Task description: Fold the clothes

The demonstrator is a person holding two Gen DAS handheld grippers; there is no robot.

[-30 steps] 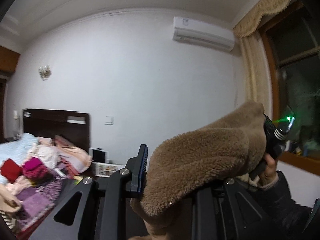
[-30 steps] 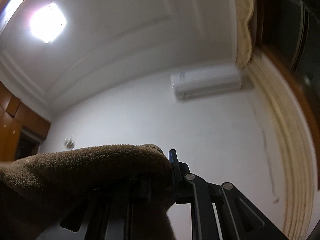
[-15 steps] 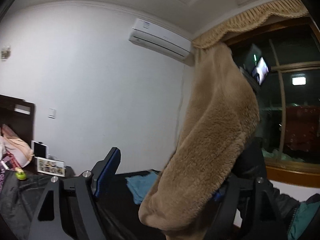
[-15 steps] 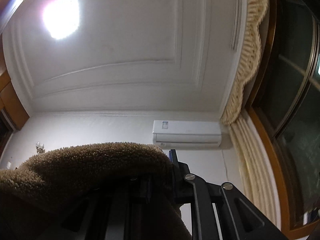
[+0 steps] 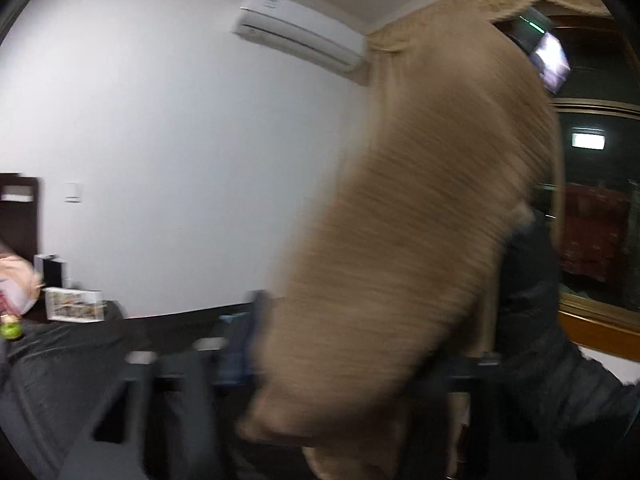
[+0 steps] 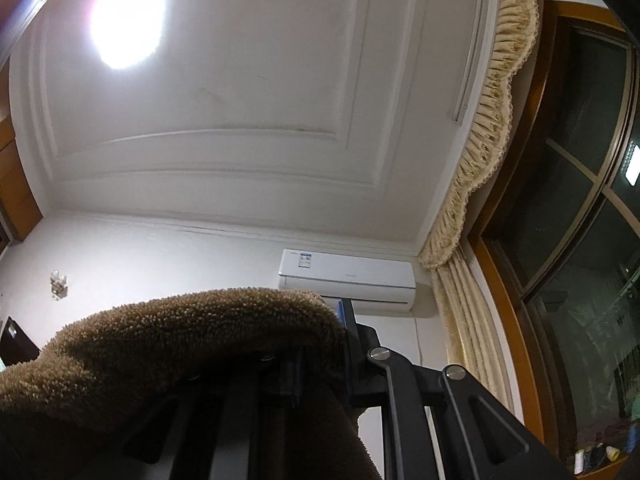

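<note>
A brown fleece garment hangs steeply from the top right down across the left wrist view, blurred by motion. My right gripper holds its upper end high near the window, above a person's dark sleeve. My left gripper sits at the garment's lower end. Its blue-padded left finger stands well apart from the right one, which the fleece hides. In the right wrist view the garment drapes over the left finger, and my right gripper is shut on it.
An air conditioner hangs on the white wall beside a curtain and a dark window. A black-covered table carries a clear box. A dark headboard is at far left.
The right gripper has lifted its end, so the garment went from lying level to hanging steeply. The left view swung right, away from the bed. The left fingers stand wider apart than before.
</note>
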